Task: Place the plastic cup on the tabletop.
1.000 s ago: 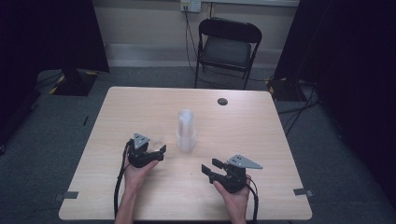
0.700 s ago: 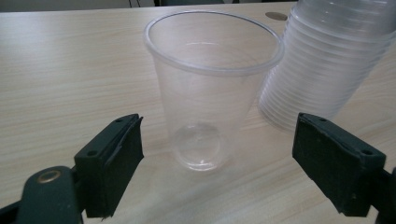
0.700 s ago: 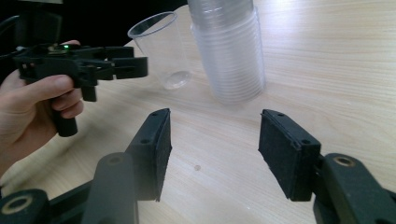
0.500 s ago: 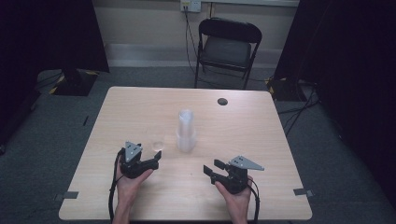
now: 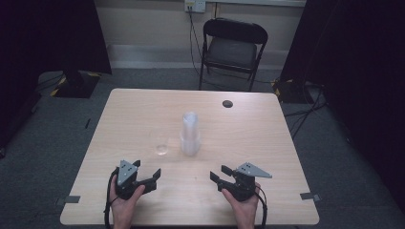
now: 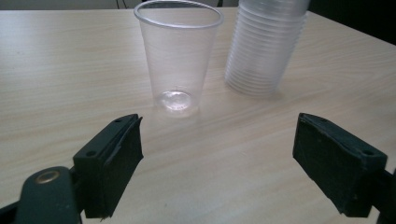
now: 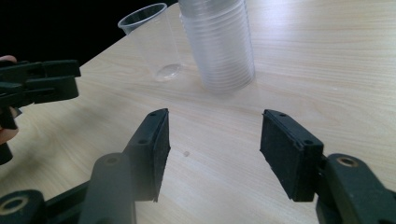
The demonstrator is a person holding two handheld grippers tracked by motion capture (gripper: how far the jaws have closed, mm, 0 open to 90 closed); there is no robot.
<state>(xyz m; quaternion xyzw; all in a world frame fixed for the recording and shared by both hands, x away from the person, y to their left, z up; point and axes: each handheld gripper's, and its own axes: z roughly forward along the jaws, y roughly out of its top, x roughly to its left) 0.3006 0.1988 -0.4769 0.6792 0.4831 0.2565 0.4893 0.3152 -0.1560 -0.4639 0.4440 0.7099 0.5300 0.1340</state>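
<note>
I see one single clear plastic cup (image 6: 178, 56) standing upright on the table (image 5: 143, 109), its long axis vertical and its open mouth pointing up. Just beside it, at about 2 o'clock from it in the left gripper view, stands the stack of cups (image 6: 264, 46), also upright but turned mouth down; I cannot tell if the two touch.

My left gripper (image 5: 143, 174) is in the near left part of the table in the high view. Its jaws stand wide apart with nothing between them, and the single cup is ahead of them, toward 12 o'clock and a little to the left jaw's side, well apart from the pads.

My right gripper (image 5: 224, 177) is in the near right part. Its jaws are also apart and hold nothing. From it, the stack is at about 12 o'clock and the single cup at about 11 o'clock, farther away.

Between both grippers and the cups the wood is bare. A small dark disc (image 5: 228, 103) lies near the far edge, at 1 o'clock from the stack. Behind the table stands a black folding chair (image 5: 232, 50).
</note>
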